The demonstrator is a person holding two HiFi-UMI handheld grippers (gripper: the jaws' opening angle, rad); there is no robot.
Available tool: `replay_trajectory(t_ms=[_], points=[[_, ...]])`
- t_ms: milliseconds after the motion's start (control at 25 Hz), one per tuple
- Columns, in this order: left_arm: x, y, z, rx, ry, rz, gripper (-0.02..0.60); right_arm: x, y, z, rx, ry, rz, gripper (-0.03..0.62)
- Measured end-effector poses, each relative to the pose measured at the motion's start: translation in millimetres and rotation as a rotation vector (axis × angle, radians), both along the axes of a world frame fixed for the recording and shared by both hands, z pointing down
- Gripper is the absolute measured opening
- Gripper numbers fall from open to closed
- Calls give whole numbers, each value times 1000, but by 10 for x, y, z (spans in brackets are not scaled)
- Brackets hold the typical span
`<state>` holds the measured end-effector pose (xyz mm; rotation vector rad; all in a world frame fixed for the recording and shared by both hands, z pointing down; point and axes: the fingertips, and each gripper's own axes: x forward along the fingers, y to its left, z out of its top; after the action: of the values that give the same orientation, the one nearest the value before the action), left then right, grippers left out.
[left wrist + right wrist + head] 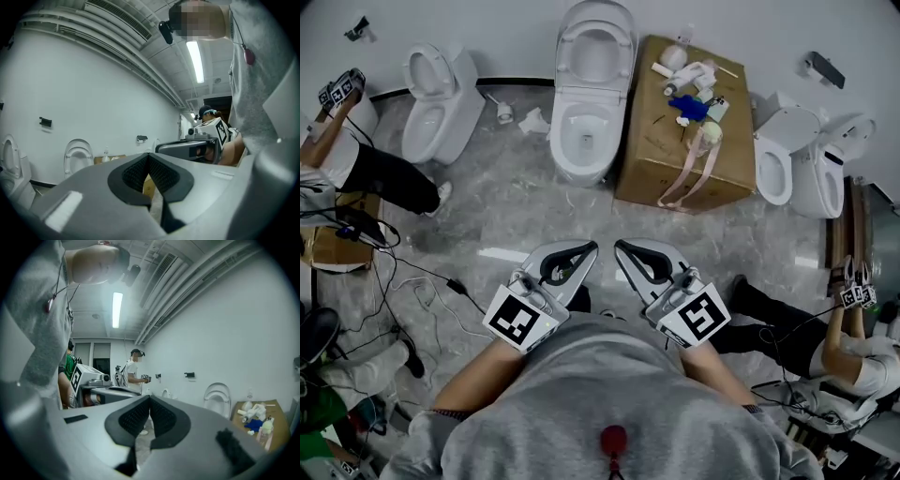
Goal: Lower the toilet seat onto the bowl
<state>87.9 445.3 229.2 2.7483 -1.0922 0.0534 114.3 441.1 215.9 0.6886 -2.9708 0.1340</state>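
A white toilet (584, 131) stands against the far wall at the middle, its seat (594, 42) raised upright over the open bowl. The raised seat also shows in the left gripper view (78, 157) and in the right gripper view (218, 397). Both grippers are held close to my body, well short of the toilet. My left gripper (589, 248) (148, 157) has its jaws closed together with nothing between them. My right gripper (621, 247) (150, 398) is likewise shut and empty. The two point side by side toward the toilet.
A cardboard box (675, 159) with bottles and a doll on top stands right of the toilet. Other toilets stand at far left (441, 98) and right (802, 155). Other people with grippers sit at left (366, 173) and right (825, 342). Cables (403, 281) lie on the floor at left.
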Motion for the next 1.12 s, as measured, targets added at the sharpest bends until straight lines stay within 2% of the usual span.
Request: replay_trajectory(t_ms=[320,480,680,840,1120], points=[[-423,-603,-95,19,26,27,5,-431,-554,-24,1,29,24,15],[-677,-877,-97,73,10,24,5,-620,-793,-17,-4,32,37,15],[-891,-1095,-103,77,20,29,5,-812,-1021,5,-7,31,56,15],[-965,-1229,-59,41,18,27,5,-865,-1181,5,-4,21,64,15],[-922,-1707,-28,70,15,17,5,-798,-1684,71,-3,4,72,15]])
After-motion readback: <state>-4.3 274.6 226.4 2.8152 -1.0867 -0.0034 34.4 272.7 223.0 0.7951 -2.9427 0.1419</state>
